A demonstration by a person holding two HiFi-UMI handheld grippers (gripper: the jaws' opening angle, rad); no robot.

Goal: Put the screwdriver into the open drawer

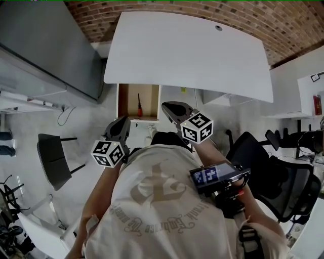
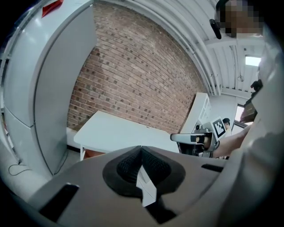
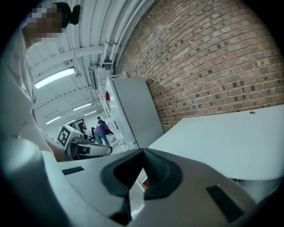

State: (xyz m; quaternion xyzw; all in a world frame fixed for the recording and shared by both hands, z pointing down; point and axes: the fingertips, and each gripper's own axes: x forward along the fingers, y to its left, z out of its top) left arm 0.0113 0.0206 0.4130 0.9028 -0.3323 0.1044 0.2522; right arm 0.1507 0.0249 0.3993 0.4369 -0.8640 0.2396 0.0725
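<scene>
In the head view a wooden drawer (image 1: 123, 101) stands pulled out under the white desk (image 1: 187, 50). A screwdriver (image 1: 139, 107) with a red handle lies inside it. My left gripper (image 1: 123, 123) hovers just below the drawer's front, shut and empty. To its right my right gripper (image 1: 167, 107) is also shut, holding nothing. In the left gripper view the jaws of the left gripper (image 2: 141, 148) meet at the tips, with the right gripper (image 2: 195, 138) beyond them. The right gripper view shows the right gripper (image 3: 143, 150) shut and the left gripper (image 3: 86, 148) at the left.
A tall grey cabinet (image 1: 50, 50) stands left of the desk against the brick wall (image 1: 152, 7). A black stool (image 1: 53, 159) is on the floor at the left. Black office chairs (image 1: 273, 177) crowd the right. People stand far off (image 3: 101, 131).
</scene>
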